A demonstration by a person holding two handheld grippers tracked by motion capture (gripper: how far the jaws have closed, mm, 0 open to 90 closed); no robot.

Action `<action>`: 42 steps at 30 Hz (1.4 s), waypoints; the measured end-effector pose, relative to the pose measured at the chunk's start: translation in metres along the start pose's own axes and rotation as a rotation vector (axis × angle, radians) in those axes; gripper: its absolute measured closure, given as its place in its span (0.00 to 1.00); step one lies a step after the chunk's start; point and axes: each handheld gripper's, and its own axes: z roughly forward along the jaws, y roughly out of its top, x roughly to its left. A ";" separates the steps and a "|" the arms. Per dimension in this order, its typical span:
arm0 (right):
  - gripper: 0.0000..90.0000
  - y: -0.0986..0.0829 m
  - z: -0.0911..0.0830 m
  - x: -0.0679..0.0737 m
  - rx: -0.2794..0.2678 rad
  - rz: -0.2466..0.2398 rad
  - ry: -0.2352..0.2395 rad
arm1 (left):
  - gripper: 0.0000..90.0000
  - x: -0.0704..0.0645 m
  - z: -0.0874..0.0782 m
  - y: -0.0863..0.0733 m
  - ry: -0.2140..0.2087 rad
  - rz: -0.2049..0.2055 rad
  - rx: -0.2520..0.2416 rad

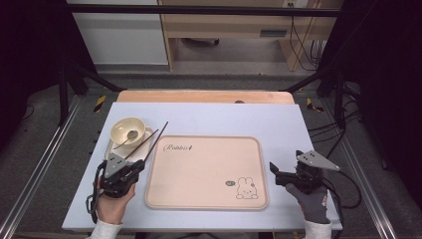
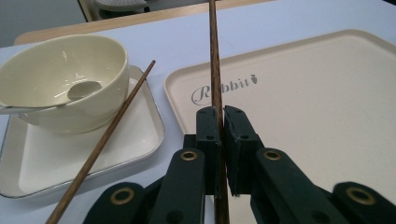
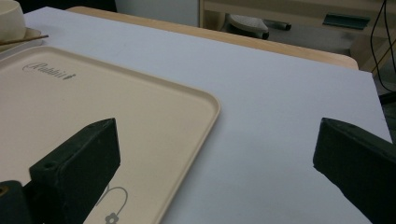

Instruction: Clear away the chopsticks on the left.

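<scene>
Clearly the left gripper (image 2: 219, 140) has its jaws pressed together on one chopstick (image 2: 215, 60), pinching it near its lower part. The long axis of this chopstick runs straight ahead from the jaws, away from the person and toward the far side of the table (image 1: 209, 117), passing over the left edge of the beige tray (image 1: 206, 172). The second chopstick (image 2: 105, 140) lies free just to the left – it rests across the rim of the white square plate (image 2: 140, 140) and leans near the cream bowl (image 2: 60, 79), which stands on that plate with a spoon (image 2: 70, 93) inside. So the free stick lies on the left side of the fingers and nearly parallel to the held one; the left hand is much nearer to it than the right.

The right gripper (image 1: 286, 174) hovers beside the right edge of the tray with its jaws spread wide and nothing between them.

On the tray I can read "Rabbit" in script with a small carrot sign – and a rabbit drawing (image 1: 247, 188) sits at its near right corner.
</scene>
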 end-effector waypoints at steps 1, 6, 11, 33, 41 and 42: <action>0.01 0.000 0.000 0.000 0.000 0.001 0.002 | 0.95 0.000 0.000 0.000 0.000 0.000 0.000; 0.01 0.001 -0.002 -0.001 -0.007 0.002 0.002 | 0.95 -0.012 0.002 -0.003 0.025 -0.051 -0.019; 0.01 0.000 -0.001 -0.001 -0.003 -0.001 0.001 | 0.95 -0.020 0.002 -0.008 0.044 -0.095 -0.035; 0.01 0.000 0.001 0.000 0.008 -0.005 -0.002 | 0.95 -0.042 0.031 -0.038 0.136 -0.217 -0.022; 0.01 -0.001 0.002 0.001 0.014 -0.011 -0.003 | 0.95 -0.040 0.044 -0.045 0.179 -0.234 0.029; 0.01 -0.001 0.002 0.001 0.014 -0.011 -0.001 | 0.95 -0.040 0.045 -0.046 0.182 -0.236 0.032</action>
